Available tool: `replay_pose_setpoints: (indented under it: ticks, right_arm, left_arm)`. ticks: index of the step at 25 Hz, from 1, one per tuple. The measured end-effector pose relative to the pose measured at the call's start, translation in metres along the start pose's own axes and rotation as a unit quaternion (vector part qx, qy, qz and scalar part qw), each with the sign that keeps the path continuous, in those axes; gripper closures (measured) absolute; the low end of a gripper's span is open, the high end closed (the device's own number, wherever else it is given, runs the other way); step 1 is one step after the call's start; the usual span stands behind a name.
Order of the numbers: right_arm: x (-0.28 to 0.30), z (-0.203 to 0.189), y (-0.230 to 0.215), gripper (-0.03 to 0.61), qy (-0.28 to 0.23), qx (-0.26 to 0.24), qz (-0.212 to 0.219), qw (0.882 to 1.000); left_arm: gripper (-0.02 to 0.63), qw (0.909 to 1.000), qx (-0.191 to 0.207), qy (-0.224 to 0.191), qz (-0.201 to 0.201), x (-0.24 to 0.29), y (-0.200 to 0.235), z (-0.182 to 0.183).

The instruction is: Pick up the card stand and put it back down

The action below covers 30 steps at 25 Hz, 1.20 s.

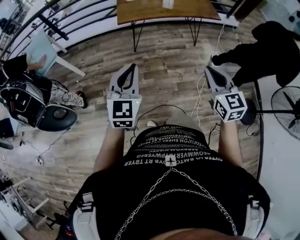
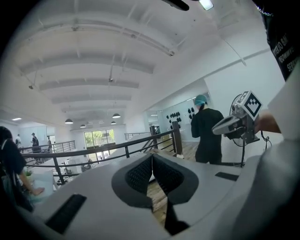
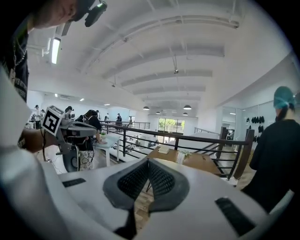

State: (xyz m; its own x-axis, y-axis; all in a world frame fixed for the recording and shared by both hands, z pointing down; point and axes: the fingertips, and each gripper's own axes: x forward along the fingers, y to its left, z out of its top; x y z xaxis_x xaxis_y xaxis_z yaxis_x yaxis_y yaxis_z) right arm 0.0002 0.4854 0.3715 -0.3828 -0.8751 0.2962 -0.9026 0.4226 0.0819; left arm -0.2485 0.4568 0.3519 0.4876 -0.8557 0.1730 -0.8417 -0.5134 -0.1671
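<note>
The card stand cannot be picked out with certainty. The only candidates are small pale things (image 1: 168, 3) lying on the counter (image 1: 140, 13) at the top of the head view, too small to read in shape. The counter is a warm brown wooden slab on thin black hairpin legs. It stands just beside a black metal railing (image 3: 187, 139) and well apart from both claws.

The left claw (image 2: 151, 157) is closed: its two dark pads (image 2: 139, 174), covered in a fine grid of bumps, meet at the tips with nothing between them. The right claw (image 3: 148, 162) is likewise together and empty, with the same textured black pads set in smooth, matte grey-white shells. The left one carries a white cube (image 1: 123, 111) printed with black square markers, and the right one carries a matching cube (image 1: 230, 106). In the head view both claws are held side by side in front of the person's black shirt (image 1: 173, 187), which has pale lettering and a thin metal chain across it.

Below them the floor (image 1: 93, 70) is grey-brown planks with a worn wood grain, crossed by thin cables. To the right stand a round wire-caged fan (image 1: 287, 110) and another person in black (image 1: 274, 47).
</note>
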Motion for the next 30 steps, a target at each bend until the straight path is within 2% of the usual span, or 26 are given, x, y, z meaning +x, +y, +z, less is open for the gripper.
replay_pose_setpoints:
  ticks: [4, 9, 13, 23, 30]
  right_arm:
    - [0.015, -0.007, 0.001, 0.562, 0.014, 0.005, 0.005, 1.000]
    - [0.046, -0.014, -0.025, 0.552, 0.018, 0.018, 0.007, 1.000]
    - [0.081, -0.020, -0.046, 0.473, 0.023, 0.028, 0.021, 0.999]
    - [0.159, -0.017, -0.116, 0.459, 0.025, 0.033, 0.045, 0.998]
    - [0.180, -0.013, -0.174, 0.451, 0.031, 0.027, 0.058, 0.997]
  left_arm:
    - [0.584, 1.0000, -0.006, 0.002, -0.007, 0.015, 0.005, -0.011]
    - [0.584, 0.9999, 0.004, 0.009, -0.008, 0.055, 0.013, -0.012]
    - [0.584, 0.9996, -0.002, 0.029, -0.004, 0.092, 0.021, -0.018]
    - [0.584, 0.9991, 0.001, 0.041, -0.009, 0.195, 0.025, -0.003]
    - [0.584, 0.9990, 0.011, 0.038, -0.018, 0.264, 0.001, 0.021]
